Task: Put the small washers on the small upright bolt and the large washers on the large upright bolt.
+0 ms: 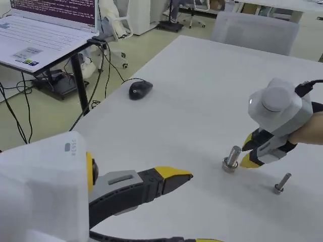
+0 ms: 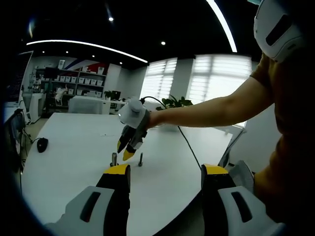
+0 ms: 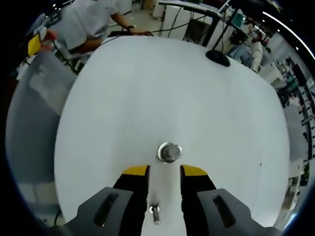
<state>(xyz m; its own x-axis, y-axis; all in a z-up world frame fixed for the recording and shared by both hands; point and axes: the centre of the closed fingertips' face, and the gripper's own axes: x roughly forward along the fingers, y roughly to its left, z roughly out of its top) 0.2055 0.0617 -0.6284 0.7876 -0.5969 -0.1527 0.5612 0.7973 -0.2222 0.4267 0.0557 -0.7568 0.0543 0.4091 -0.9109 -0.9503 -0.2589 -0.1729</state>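
Though its jaws stand parted and seemingly empty, the right gripper hovers with the large bolt just ahead of its tips, likely aligned for washer placement, while the left gripper hangs open well back.

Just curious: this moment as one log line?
right hand-held gripper: open, beside large bolt | left hand-held gripper: open, empty | small bolt: untouched
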